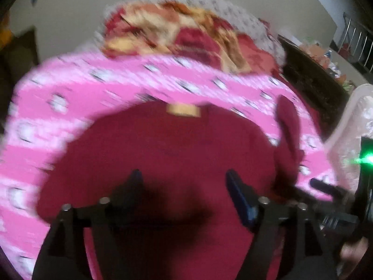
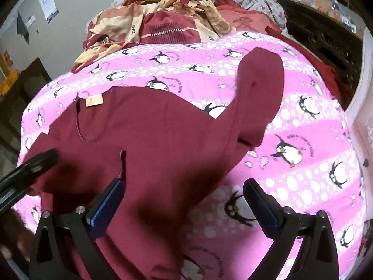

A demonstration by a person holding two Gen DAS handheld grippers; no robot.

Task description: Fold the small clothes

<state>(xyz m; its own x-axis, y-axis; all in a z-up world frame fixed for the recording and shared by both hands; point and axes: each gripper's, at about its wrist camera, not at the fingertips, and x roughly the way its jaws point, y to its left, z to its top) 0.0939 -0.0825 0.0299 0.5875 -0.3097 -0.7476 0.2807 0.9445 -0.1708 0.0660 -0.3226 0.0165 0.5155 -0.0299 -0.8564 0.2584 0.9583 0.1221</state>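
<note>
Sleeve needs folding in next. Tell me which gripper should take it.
Probably the right gripper: its open jaws hang nearest the outstretched sleeve. The left gripper, also open, hovers over the shirt's middle.

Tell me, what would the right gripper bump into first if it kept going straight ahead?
Probably the maroon shirt. The right gripper is open and points down at its edge, with the pink penguin sheet beneath. Depth is hard to judge.

Left gripper angled downward, jaws apart, nothing between them. Right gripper likewise angled down, jaws wide, gripping nothing
</note>
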